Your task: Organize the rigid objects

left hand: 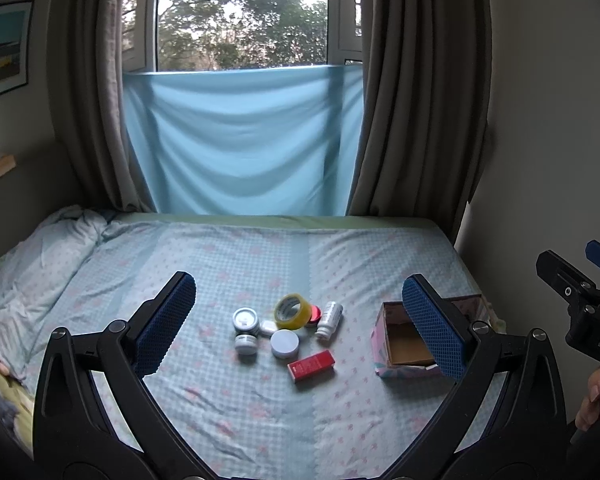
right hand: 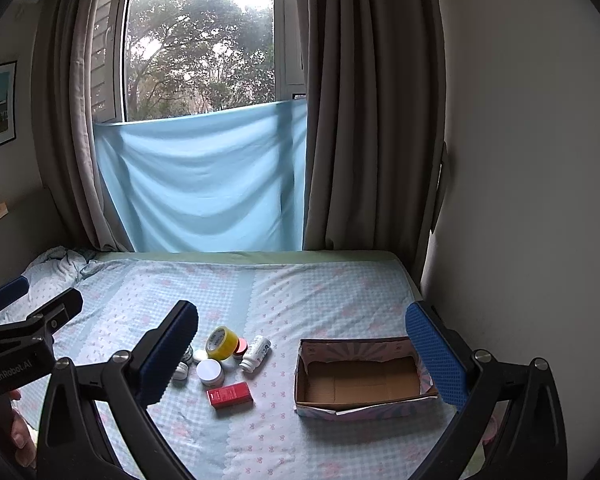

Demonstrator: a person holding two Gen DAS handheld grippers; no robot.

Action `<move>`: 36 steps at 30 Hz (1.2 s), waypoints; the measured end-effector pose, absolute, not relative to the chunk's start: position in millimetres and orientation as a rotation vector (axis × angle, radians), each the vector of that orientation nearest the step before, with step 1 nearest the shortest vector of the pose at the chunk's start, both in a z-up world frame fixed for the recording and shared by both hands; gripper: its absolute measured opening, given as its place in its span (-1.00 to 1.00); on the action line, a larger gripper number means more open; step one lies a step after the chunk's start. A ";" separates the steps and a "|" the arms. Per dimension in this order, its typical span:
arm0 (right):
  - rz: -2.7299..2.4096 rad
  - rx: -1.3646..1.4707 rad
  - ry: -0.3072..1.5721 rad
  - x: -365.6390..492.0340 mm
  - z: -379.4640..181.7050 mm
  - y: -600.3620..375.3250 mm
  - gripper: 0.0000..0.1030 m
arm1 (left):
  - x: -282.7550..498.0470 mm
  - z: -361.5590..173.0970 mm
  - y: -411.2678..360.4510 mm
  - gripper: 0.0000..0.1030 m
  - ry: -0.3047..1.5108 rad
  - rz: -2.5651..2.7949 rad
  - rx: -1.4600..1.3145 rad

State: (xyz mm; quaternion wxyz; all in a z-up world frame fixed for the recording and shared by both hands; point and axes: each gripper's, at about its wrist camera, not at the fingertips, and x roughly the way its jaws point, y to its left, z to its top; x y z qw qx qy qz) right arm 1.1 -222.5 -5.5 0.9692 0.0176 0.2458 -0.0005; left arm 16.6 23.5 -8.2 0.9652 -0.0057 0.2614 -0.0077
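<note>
Both hand-held grippers hang over the near edge of the bed (left hand: 260,400), each spread wide with nothing between its blue pads. The left hand-held gripper (left hand: 300,328) frames the pile of small things from above; it touches none of them. The right hand-held gripper (right hand: 312,356) stands just as wide, one finger before the pile and the other at the right end of the box (right hand: 360,380), clear of both as far as I can tell.

The things to sort lie in one cluster near the middle of the bed, left of the box. Counted: one tape roll (left hand: 293,312), propped up at the far side; one white bottle (left hand: 329,320) on its side, just right of the tape; one red carton (left hand: 311,365) nearest us; one red-topped lid or jar (left hand: 315,314) half hidden behind the tape; three round white jars (left hand: 285,343); and one small white piece among them that I cannot identify.

One open cardboard box sits to the right, empty.
</note>
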 end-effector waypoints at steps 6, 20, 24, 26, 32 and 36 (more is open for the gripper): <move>0.002 0.027 0.500 0.8 -7.2 -215.0 1.00 | 16.3 -9.1 25.4 0.99 0.531 -0.018 -0.014; 0.018 0.033 0.503 13.5 -13.6 -199.3 1.00 | 32.1 -16.3 45.2 0.99 0.567 -0.003 -0.009; 0.021 0.052 0.511 23.8 -16.9 -193.7 1.00 | 45.5 -22.7 53.6 0.99 0.591 0.015 0.008; 0.021 0.044 0.513 30.0 -18.7 -188.2 1.00 | 55.1 -27.7 61.5 0.99 0.602 0.029 0.011; 0.001 -0.028 0.535 54.1 -32.7 -164.4 1.00 | 90.9 -50.2 96.3 0.99 0.697 0.052 -0.019; 0.036 -0.039 0.587 78.8 -50.7 -149.4 1.00 | 122.6 -78.8 127.5 0.99 0.777 0.042 -0.050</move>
